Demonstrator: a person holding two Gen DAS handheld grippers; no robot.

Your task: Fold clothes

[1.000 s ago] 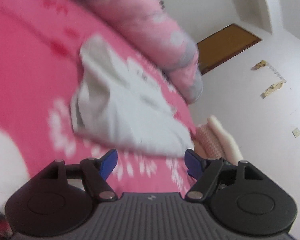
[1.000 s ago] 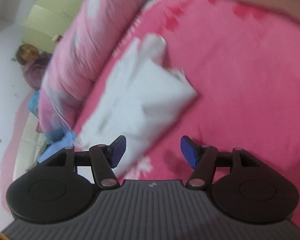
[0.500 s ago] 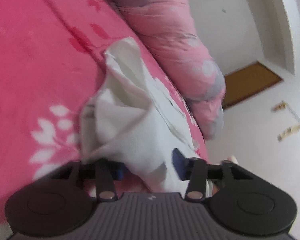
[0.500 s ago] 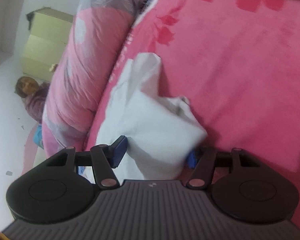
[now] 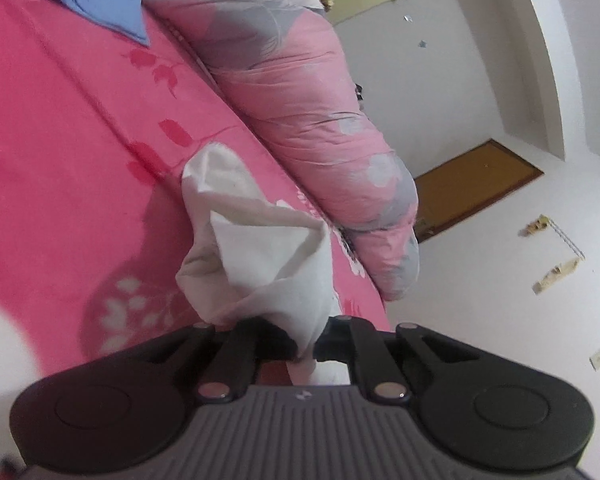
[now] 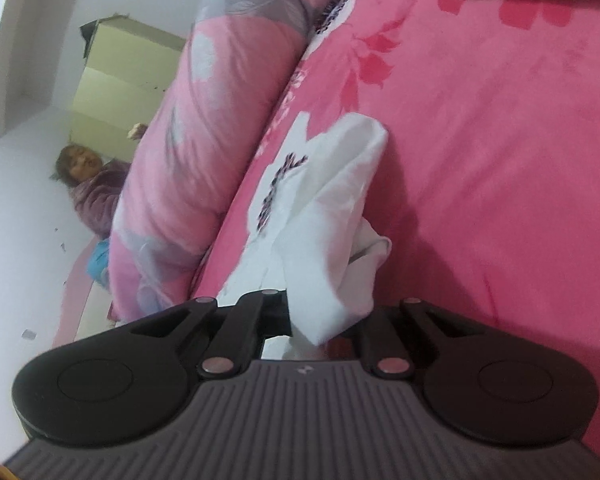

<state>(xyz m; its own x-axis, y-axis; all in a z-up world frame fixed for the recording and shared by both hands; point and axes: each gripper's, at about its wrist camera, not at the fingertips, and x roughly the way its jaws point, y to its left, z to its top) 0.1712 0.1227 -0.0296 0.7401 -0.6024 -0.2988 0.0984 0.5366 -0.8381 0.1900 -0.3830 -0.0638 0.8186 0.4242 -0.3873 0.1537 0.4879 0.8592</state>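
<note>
Both hand-held grippers pinching the white garment off the bed

The left hand-held gripper [image 5: 300,344] and right hand-held gripper [image 6: 324,324] each clamp a bunched edge of the white garment [image 5: 260,248], which trails ahead of them onto the pink bed [image 5: 60,140]; spreading them apart evenly should tension the cloth before laying a fold.

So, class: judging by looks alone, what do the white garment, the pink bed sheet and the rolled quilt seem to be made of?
White garment: thin matte woven cloth, probably cotton; it creases sharply.
Pink bed sheet: smooth, matte printed fabric; fibre unclear.
Rolled quilt: padded, with a slightly shiny printed cover; puffy bulk and fine wrinkles.
</note>
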